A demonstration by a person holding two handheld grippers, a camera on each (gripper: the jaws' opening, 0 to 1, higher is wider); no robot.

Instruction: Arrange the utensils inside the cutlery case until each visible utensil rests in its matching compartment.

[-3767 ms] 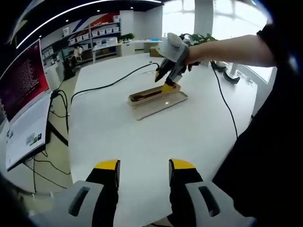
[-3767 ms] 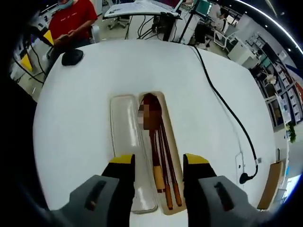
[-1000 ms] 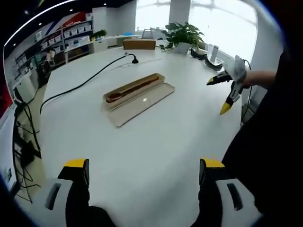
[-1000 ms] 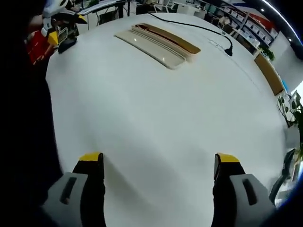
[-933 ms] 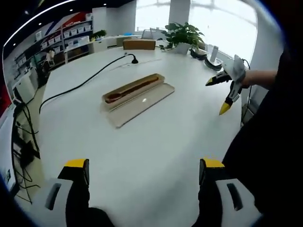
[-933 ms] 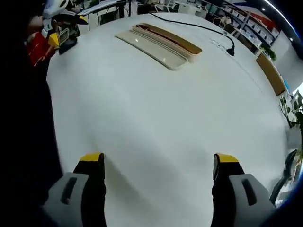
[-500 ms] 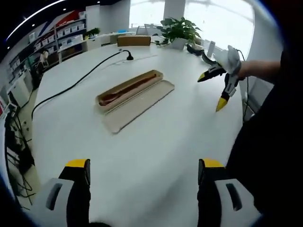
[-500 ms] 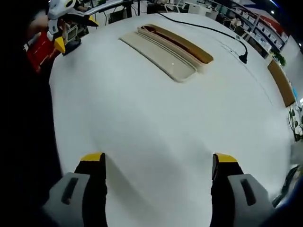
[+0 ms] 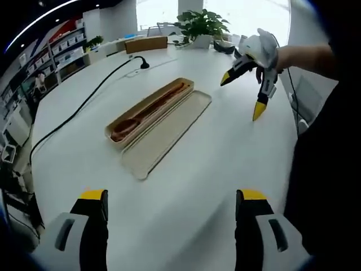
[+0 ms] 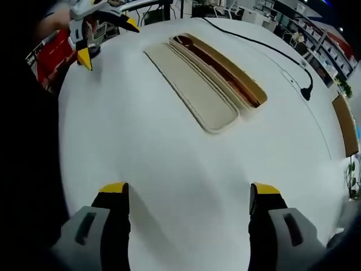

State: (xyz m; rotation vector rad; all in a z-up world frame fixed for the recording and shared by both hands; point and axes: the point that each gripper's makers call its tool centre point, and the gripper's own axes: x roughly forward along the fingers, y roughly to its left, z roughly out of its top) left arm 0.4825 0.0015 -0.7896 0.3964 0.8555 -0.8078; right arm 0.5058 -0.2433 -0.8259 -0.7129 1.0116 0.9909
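Observation:
A beige cutlery case (image 9: 148,110) (image 10: 225,68) lies open on the white table (image 9: 186,180), its flat lid (image 9: 169,132) (image 10: 189,84) beside it. A brown wooden spoon (image 9: 123,129) and chopsticks rest lengthwise inside the case. My left gripper (image 9: 169,197) hovers wide open over bare table, well short of the case. My right gripper (image 10: 189,189) is also wide open above bare table, and it appears in the left gripper view (image 9: 243,90) at the upper right, held by a gloved hand. The left gripper (image 10: 104,36) appears at the upper left of the right gripper view.
A black power cable (image 9: 84,101) (image 10: 265,42) runs across the table past the case. A potted plant (image 9: 200,22) and a brown box (image 9: 145,44) stand at the far edge. Shelves and desks line the room beyond. A person's dark clothing borders each view.
Both views have drawn closer to the case, which looks larger now. Both grippers stay wide open and empty. Well before that, the right gripper was at the case over the utensils.

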